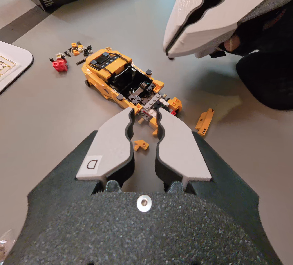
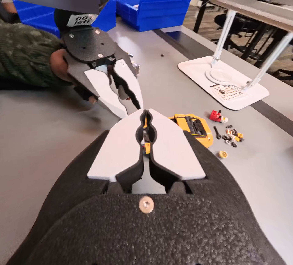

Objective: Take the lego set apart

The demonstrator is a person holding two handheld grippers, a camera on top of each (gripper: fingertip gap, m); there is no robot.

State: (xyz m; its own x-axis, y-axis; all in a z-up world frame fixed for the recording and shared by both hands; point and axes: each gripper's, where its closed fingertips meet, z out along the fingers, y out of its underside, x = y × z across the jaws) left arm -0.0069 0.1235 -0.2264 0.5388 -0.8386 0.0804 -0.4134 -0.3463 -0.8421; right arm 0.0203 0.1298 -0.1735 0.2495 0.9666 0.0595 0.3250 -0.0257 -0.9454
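Left wrist view shows the left tongs (image 1: 145,111) spread apart and holding nothing, their tips at the near, stripped end of the yellow lego car (image 1: 120,79), which rests on the grey bench (image 1: 39,122) with loose pieces (image 1: 79,49) just beyond its far end. The right tongs (image 1: 168,52) hang above the car's far right side, pressed nearly together with nothing visibly held. For a clean pull, one pair should probably pin the body while the other takes a single grey plate (image 1: 151,101).
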